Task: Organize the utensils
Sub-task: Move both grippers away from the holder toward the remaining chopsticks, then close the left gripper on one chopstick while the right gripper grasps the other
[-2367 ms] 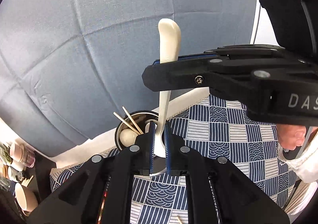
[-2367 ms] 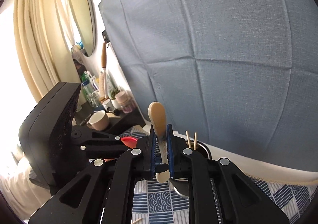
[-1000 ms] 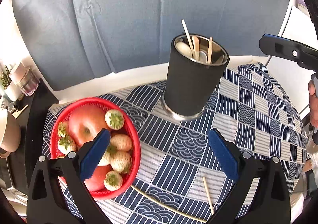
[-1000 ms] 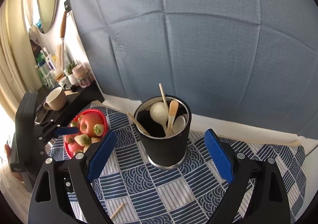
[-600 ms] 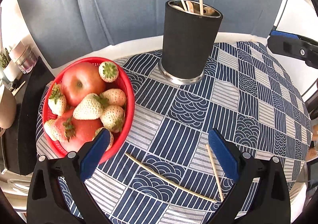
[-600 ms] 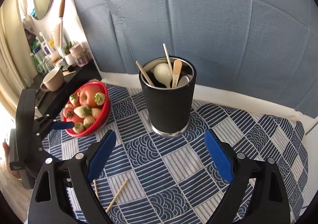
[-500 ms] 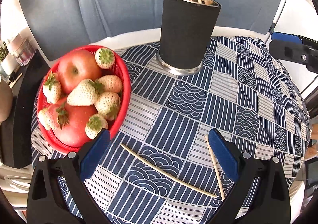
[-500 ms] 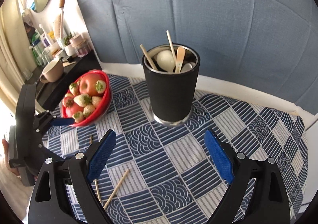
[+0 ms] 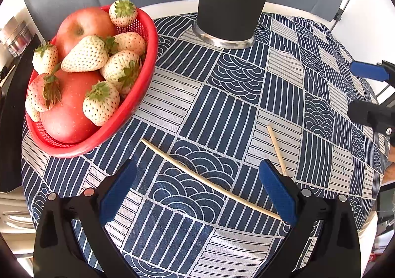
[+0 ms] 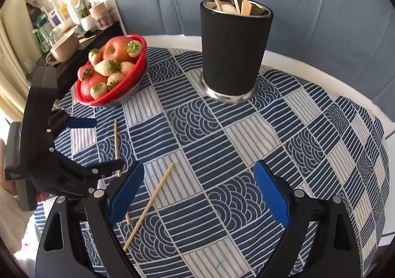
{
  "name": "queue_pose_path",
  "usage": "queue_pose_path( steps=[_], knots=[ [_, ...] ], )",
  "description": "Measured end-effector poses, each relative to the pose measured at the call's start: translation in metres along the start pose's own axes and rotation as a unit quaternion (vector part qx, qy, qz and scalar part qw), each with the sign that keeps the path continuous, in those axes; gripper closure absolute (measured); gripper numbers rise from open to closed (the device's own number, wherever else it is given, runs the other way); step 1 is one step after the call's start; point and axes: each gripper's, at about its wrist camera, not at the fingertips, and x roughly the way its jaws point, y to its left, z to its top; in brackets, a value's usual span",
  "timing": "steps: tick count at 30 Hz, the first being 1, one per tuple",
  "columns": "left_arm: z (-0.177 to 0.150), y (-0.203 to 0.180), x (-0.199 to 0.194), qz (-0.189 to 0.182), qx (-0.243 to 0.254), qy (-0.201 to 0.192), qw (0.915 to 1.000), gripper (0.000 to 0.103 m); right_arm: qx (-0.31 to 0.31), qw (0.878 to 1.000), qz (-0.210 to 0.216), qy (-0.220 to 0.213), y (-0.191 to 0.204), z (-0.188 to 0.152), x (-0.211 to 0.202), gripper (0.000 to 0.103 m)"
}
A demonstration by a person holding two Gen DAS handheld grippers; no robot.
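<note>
A black utensil holder (image 10: pixel 235 50) stands at the back of the patterned cloth, with chopsticks and spoons sticking out of it; the left wrist view shows only its body (image 9: pixel 237 1). Two wooden chopsticks lie loose on the cloth. The long chopstick (image 9: pixel 205 180) lies slantwise just ahead of my open left gripper (image 9: pixel 197 167) and shows again (image 10: pixel 116 144) between that gripper's fingers (image 10: pixel 98 143). The second chopstick (image 10: pixel 150 204) lies beside the left pad of my open right gripper (image 10: pixel 198 169). It also shows in the left wrist view (image 9: pixel 276 148), with the right gripper (image 9: pixel 363 92) at the edge.
A red basket (image 9: pixel 98 139) of apples and strawberries sits at the left of the table, close to the left gripper; its rim (image 10: pixel 111 99) nearly touches the cloth's back left. A dark shelf with a mug (image 10: pixel 64 49) and bottles stands beyond it. Blue fabric hangs behind.
Both grippers were shut on spoons above the holder; the spoons now rest in it. Both grippers have opened and come down low over the cloth, near the loose chopsticks.
</note>
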Motion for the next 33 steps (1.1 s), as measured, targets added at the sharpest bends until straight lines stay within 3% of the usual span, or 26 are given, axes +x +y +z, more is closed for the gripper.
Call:
queue_pose_path(
  steps=[7,11,16,20,22,27,28,30,31,32,33],
  knots=[
    [-0.005,0.01,0.012,0.0,-0.009,0.015,0.9999,0.006,0.013,0.999,0.0,0.035,0.012,-0.026,0.025,0.017],
    [-0.004,0.016,0.021,-0.018,-0.053,0.026,0.9981,0.006,0.014,0.998,-0.007,0.06,0.018,-0.039,0.042,0.017],
    [-0.006,0.013,0.026,0.003,-0.064,0.03,0.9975,0.006,0.022,0.996,-0.01,0.082,0.024,-0.052,0.058,0.017],
    [-0.01,-0.002,0.034,0.051,-0.009,0.036,0.998,0.004,0.021,0.996,-0.016,0.09,0.035,-0.057,0.067,0.017],
    [-0.011,-0.002,0.033,0.046,-0.011,0.029,0.9984,0.004,0.012,0.994,-0.039,0.106,0.041,-0.06,0.075,0.015],
    [-0.015,0.005,0.031,0.053,-0.032,0.038,0.9974,0.005,0.025,0.992,-0.043,0.112,0.042,-0.063,0.078,0.016],
    [-0.017,0.007,0.029,0.053,-0.031,0.038,0.9974,0.005,0.022,0.992,-0.041,0.113,0.043,-0.063,0.078,0.02],
    [-0.02,0.008,0.026,0.051,-0.029,0.035,0.9976,0.009,0.009,0.993,-0.033,0.113,0.044,-0.059,0.074,0.045],
    [-0.022,0.008,0.022,0.049,-0.024,0.033,0.998,0.019,0.006,0.993,-0.033,0.114,0.045,-0.058,0.071,0.079],
    [-0.024,0.008,0.017,0.044,-0.015,0.032,0.9984,0.035,0.004,0.992,-0.041,0.121,0.045,-0.057,0.071,0.097],
    [-0.027,0.01,0.011,0.037,-0.005,0.036,0.9987,0.048,-0.004,0.991,-0.044,0.125,0.045,-0.057,0.071,0.097]
  ],
)
